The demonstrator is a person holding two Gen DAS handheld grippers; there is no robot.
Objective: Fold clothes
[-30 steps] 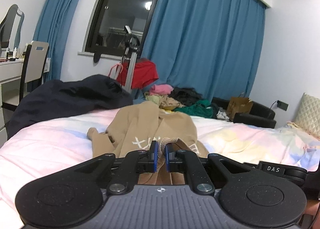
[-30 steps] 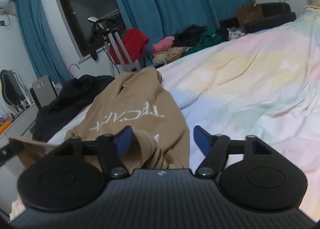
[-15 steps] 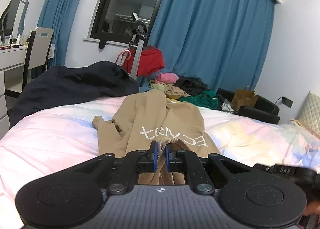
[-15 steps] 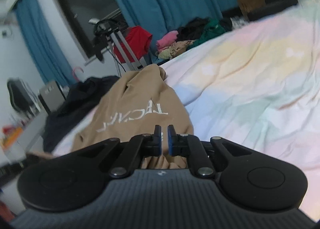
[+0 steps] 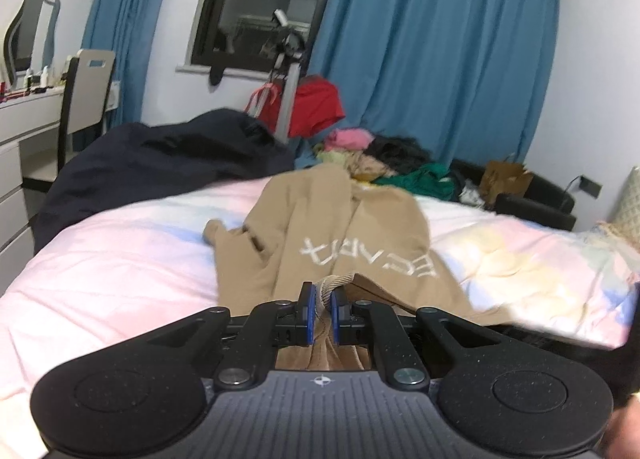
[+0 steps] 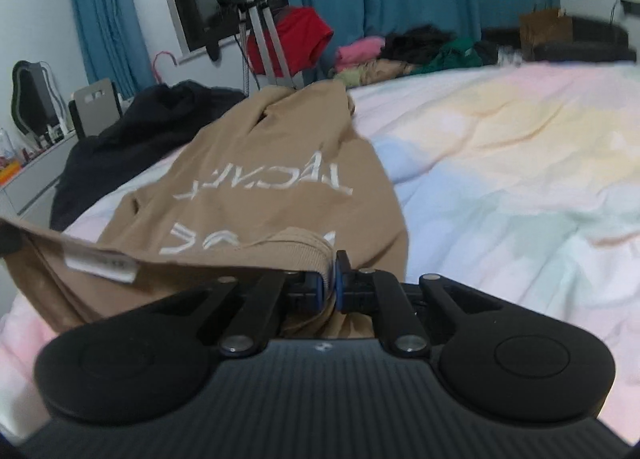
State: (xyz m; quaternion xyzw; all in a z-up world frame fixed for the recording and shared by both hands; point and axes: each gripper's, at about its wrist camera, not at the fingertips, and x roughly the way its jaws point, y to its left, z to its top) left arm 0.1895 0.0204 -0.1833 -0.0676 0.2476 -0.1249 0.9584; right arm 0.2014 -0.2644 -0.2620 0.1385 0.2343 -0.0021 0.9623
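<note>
One tan sweatshirt (image 5: 332, 227), one dark garment (image 5: 160, 163), one red garment (image 5: 316, 107), one chair (image 5: 86, 95).

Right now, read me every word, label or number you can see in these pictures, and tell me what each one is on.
"ECAPIA", roughly: white letters seen upside down on the tan sweatshirt, so the reading is unsure.
A second row of white letters below it on the sweatshirt, in the right wrist view: partly hidden by the raised hem, unreadable.
White tag inside the hem: too blurred to read.
Nothing else readable.
</note>
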